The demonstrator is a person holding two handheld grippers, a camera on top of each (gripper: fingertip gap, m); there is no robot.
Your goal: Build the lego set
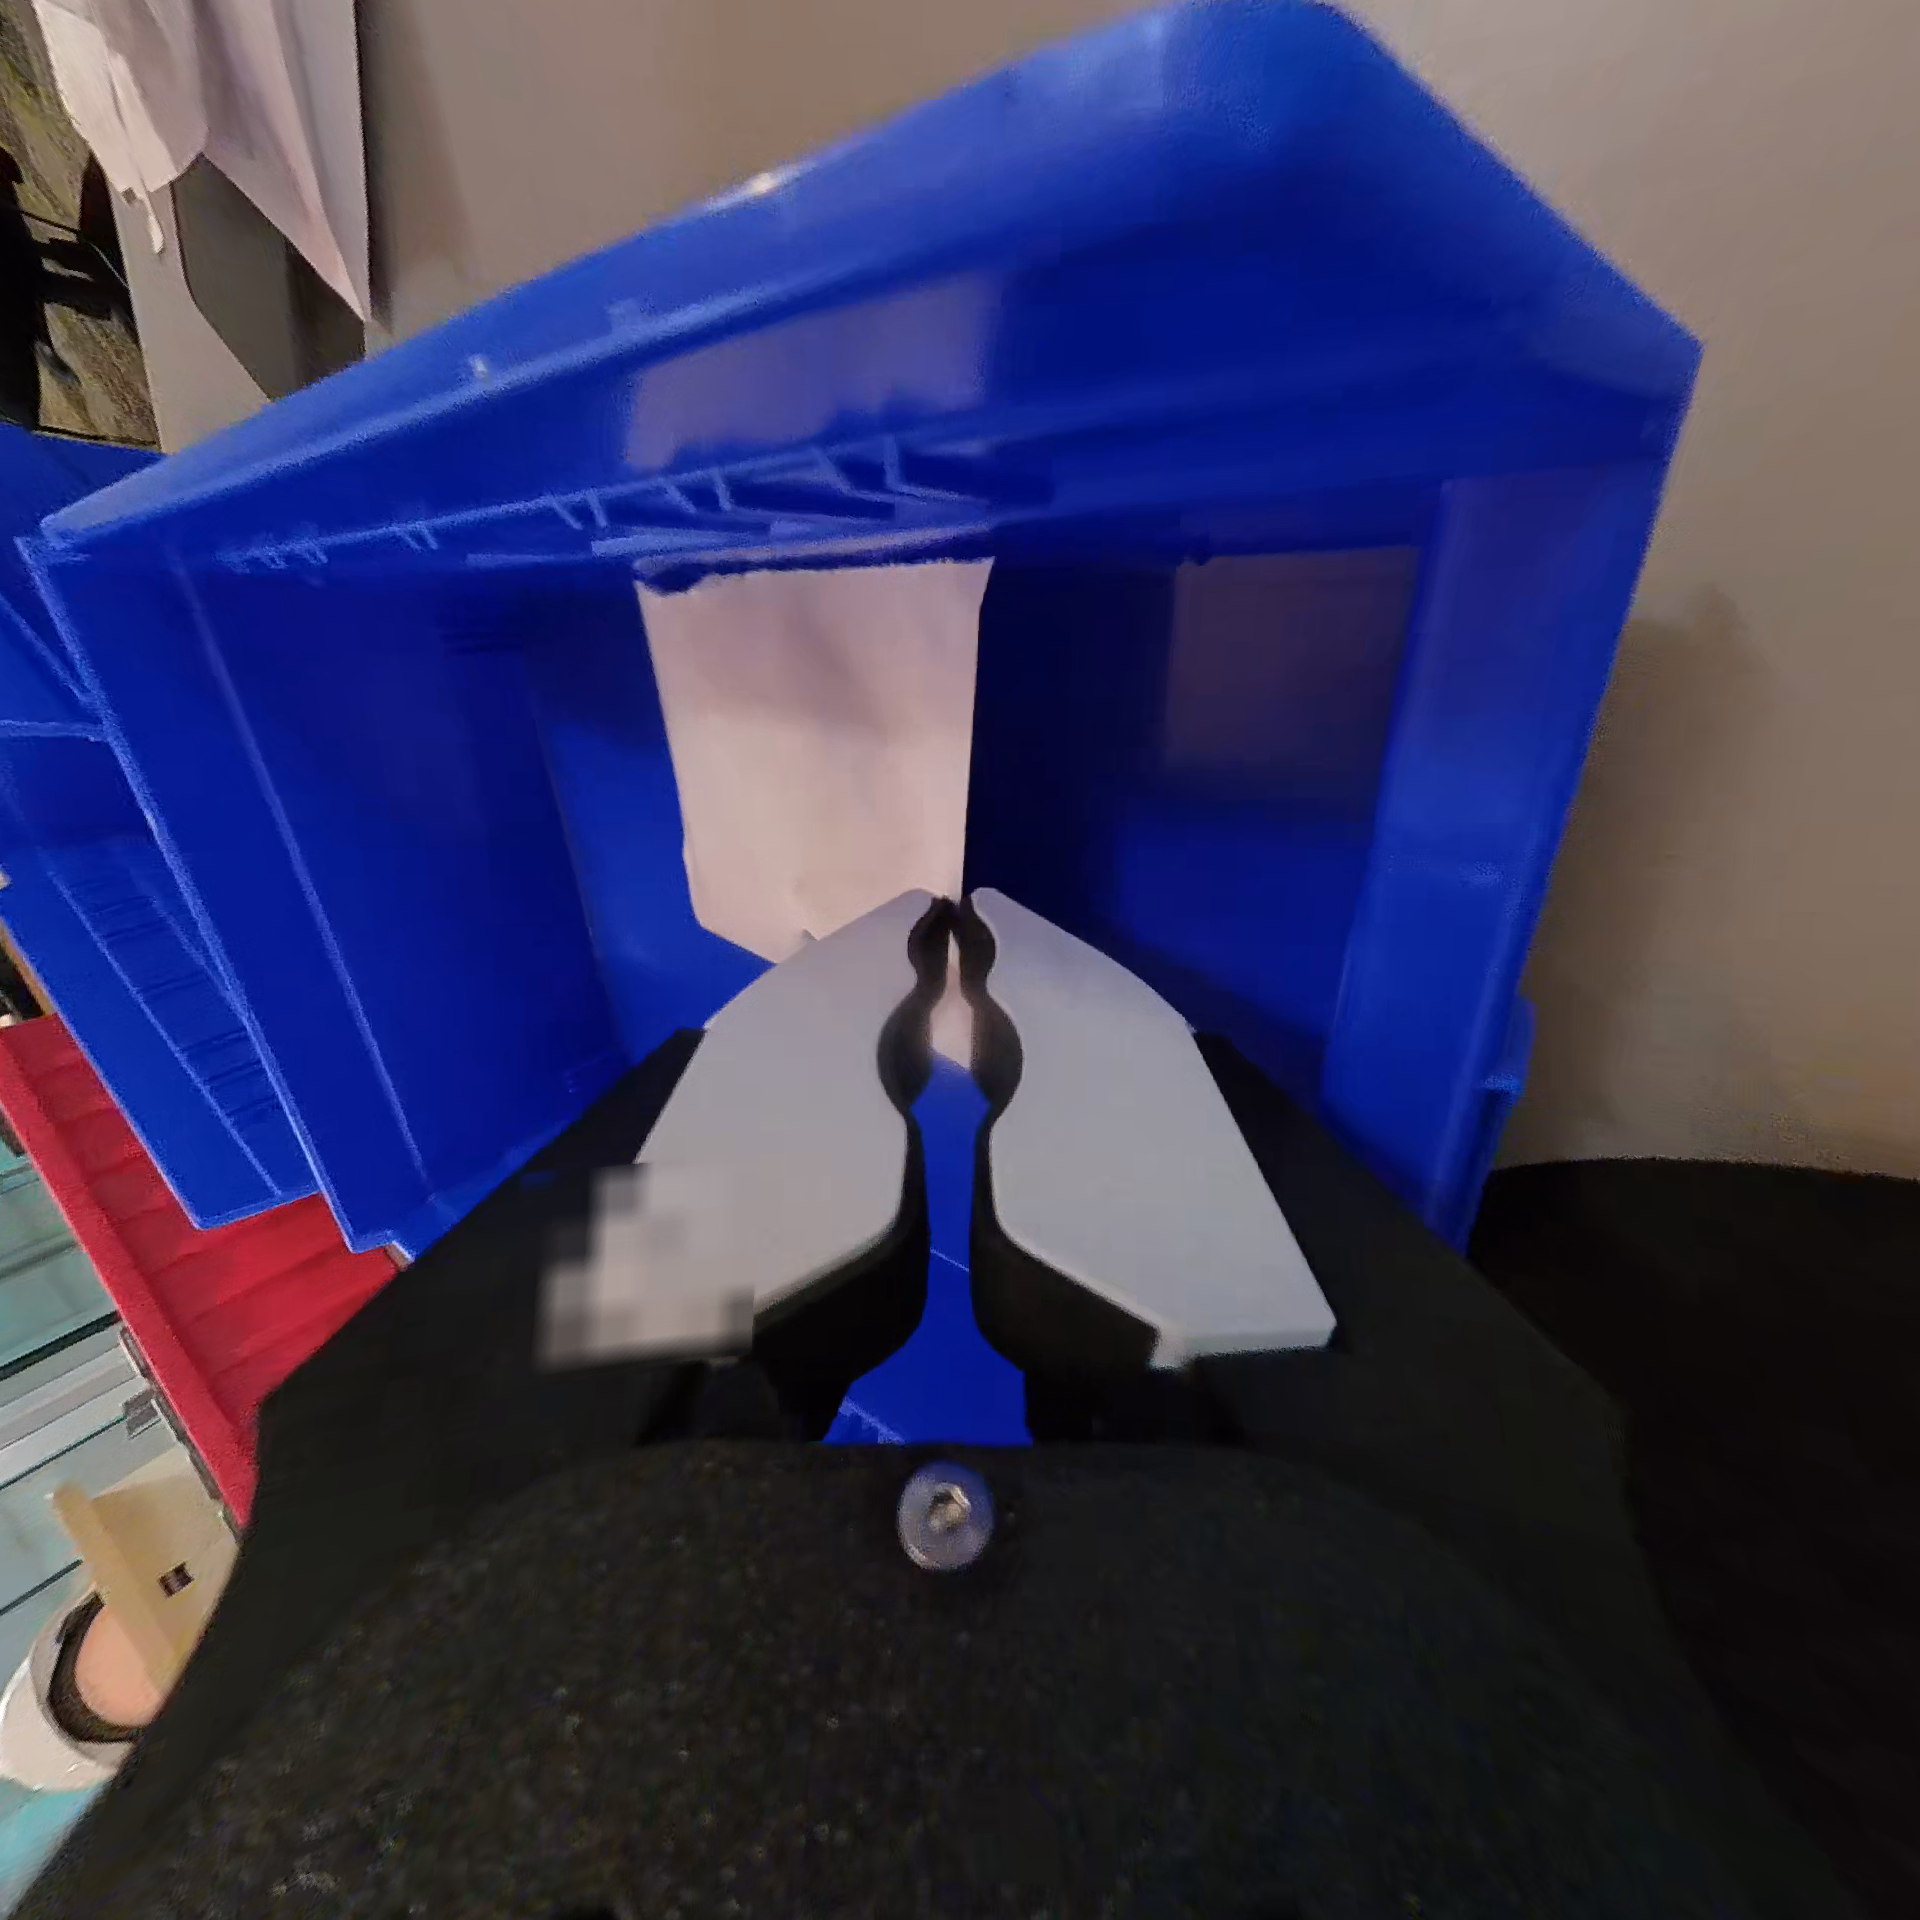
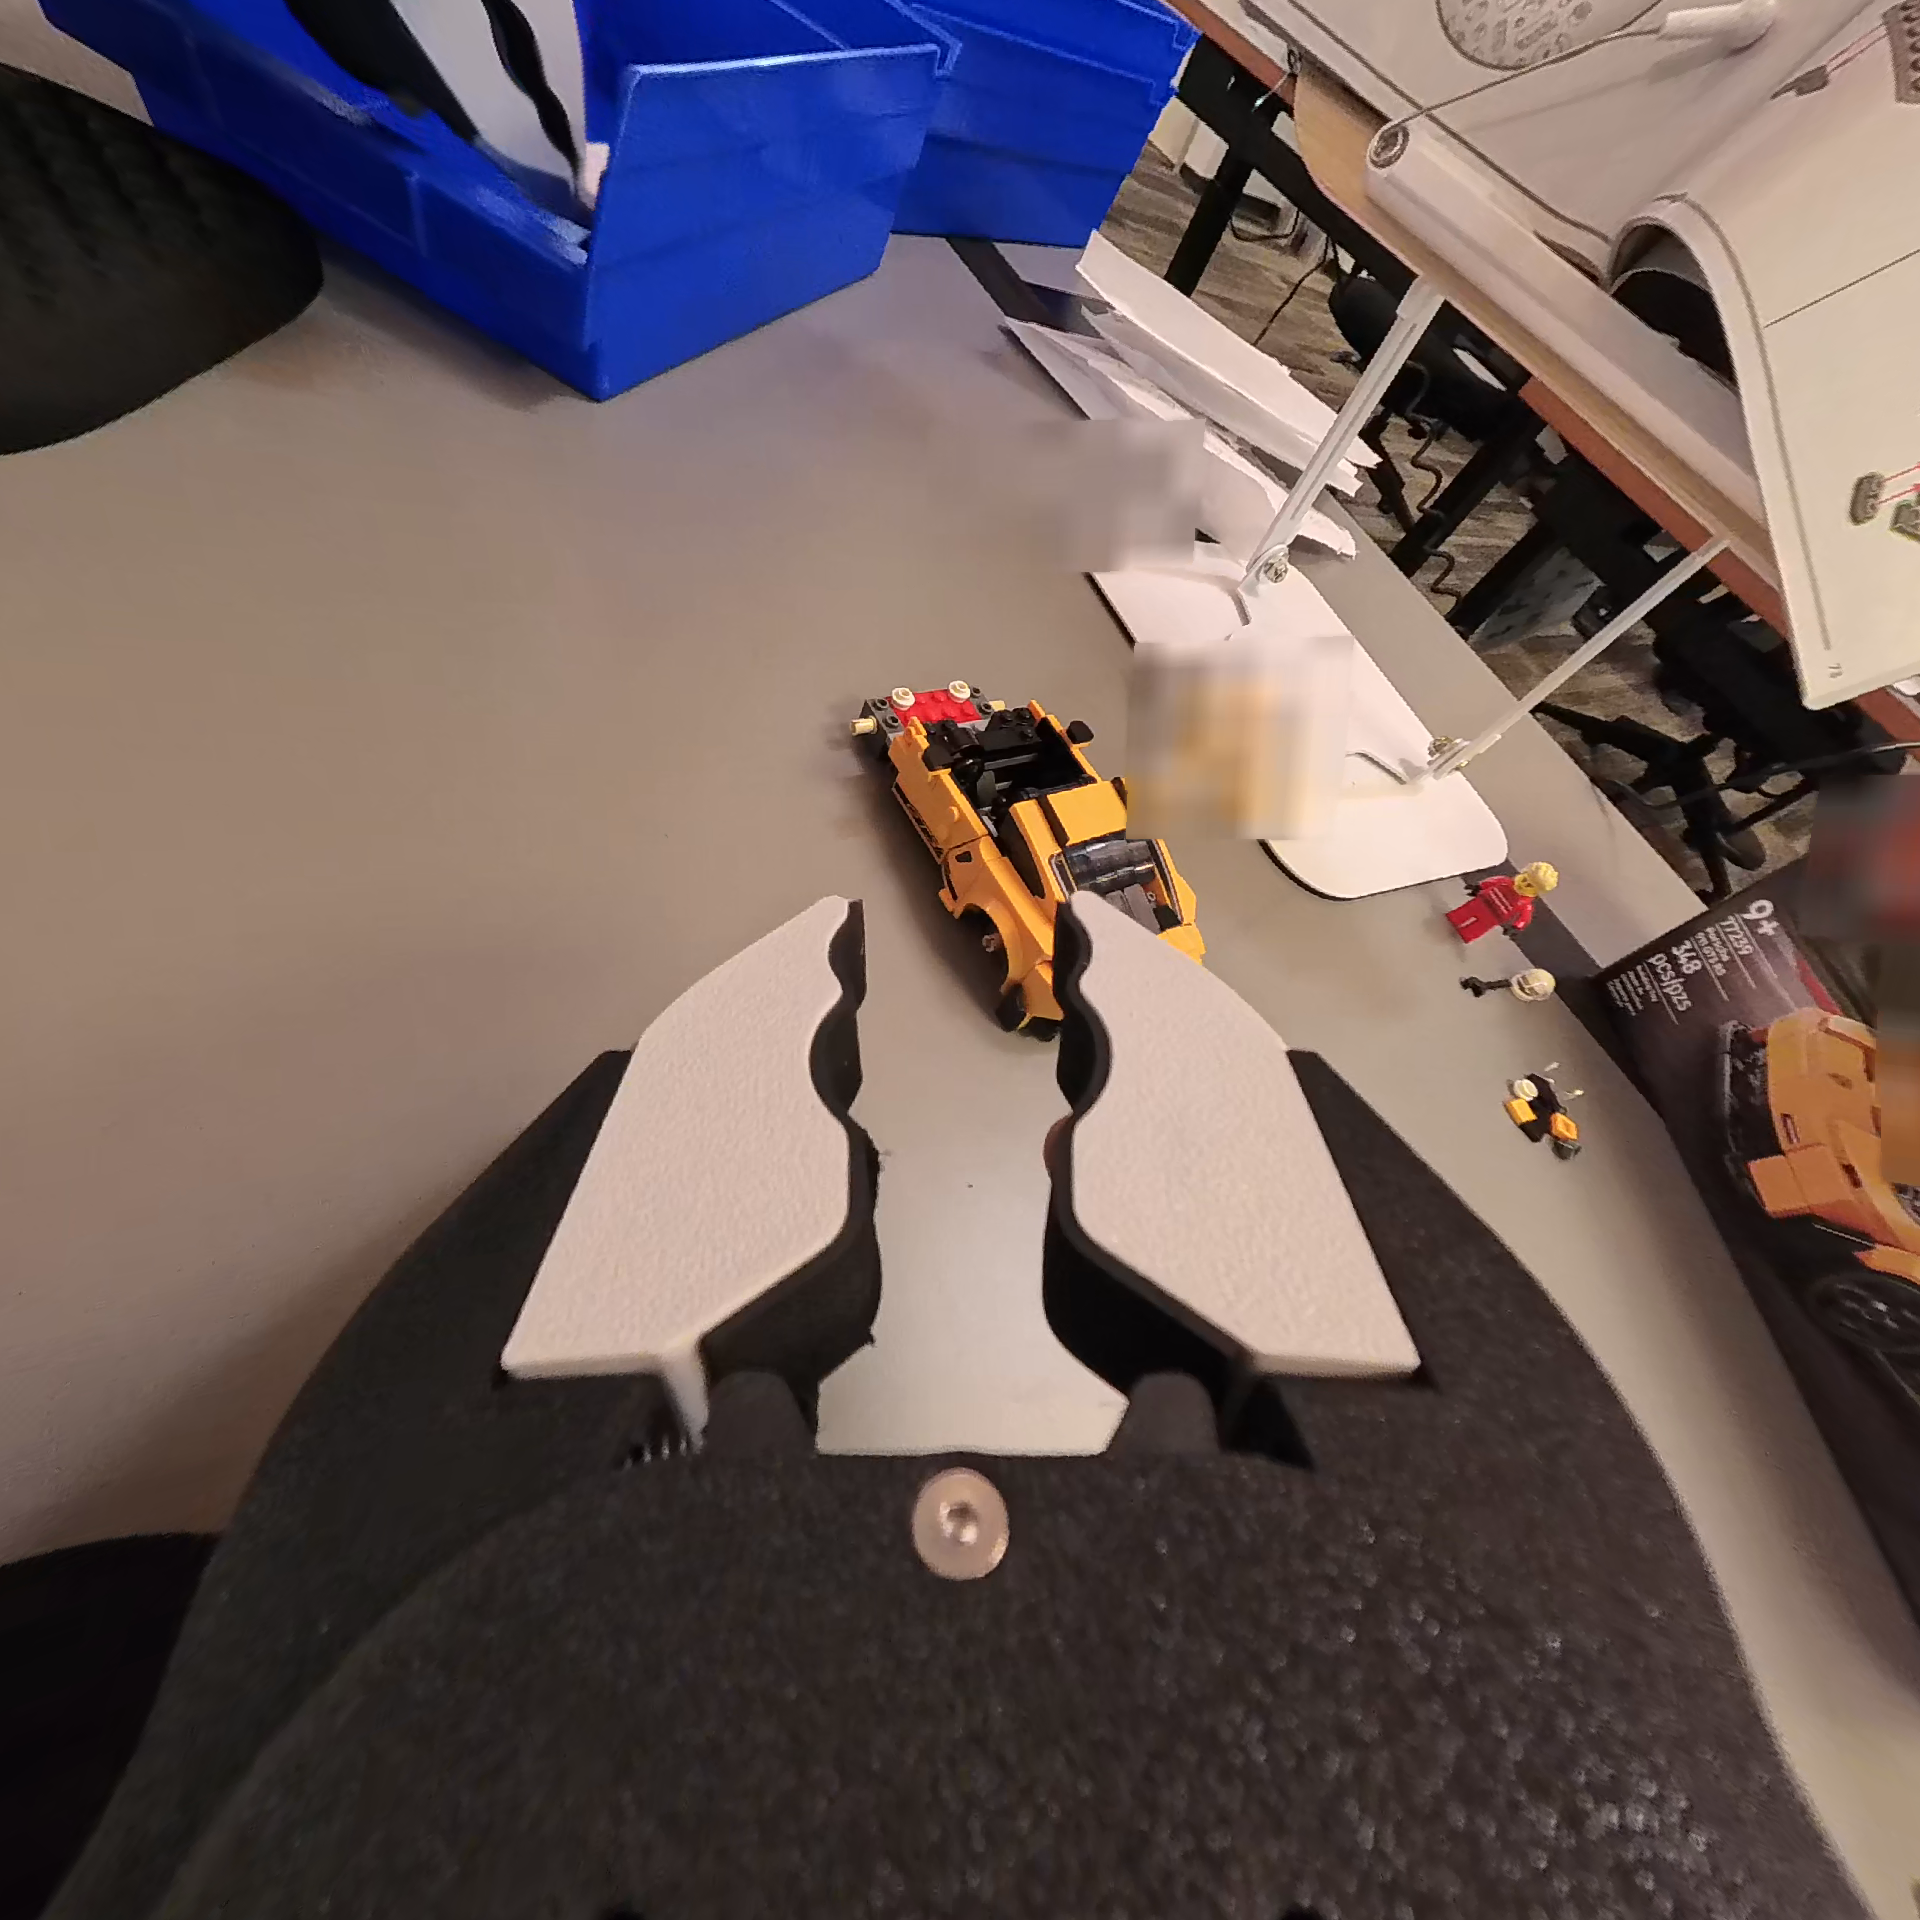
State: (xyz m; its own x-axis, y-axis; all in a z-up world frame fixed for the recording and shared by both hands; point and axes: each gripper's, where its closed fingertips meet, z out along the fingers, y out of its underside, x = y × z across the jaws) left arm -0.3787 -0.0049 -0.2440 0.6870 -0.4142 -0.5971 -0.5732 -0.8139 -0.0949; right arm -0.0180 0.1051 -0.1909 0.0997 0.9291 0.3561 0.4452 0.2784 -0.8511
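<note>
My left gripper [image 1: 951,914] reaches into a blue bin [image 1: 1143,312]. Its fingertips are shut on the lower edge of a white paper bag [image 1: 821,727] that stands against the bin's back wall. The right wrist view shows the same bin [image 2: 727,187] at the far left with the bag [image 2: 582,156] inside. My right gripper [image 2: 961,914] is open and empty, hovering over the grey table [image 2: 416,727]. A partly built yellow lego car [image 2: 997,831] lies just beyond its right fingertip, not touched.
A red minifigure [image 2: 1501,899], a small helmet piece [image 2: 1527,984] and a small yellow-black assembly [image 2: 1545,1117] lie right of the car. The set's box [image 2: 1818,1091] lies at the right edge. A booklet stand [image 2: 1392,831], loose papers [image 2: 1174,353] and a second blue bin [image 2: 1039,125] stand behind. The gap from one gripper's tips to the other's is roughly 40 centimeters. My left tips are about 50 centimeters from the small yellow-black assembly [image 2: 1545,1117], my right tips only 25 centimeters.
</note>
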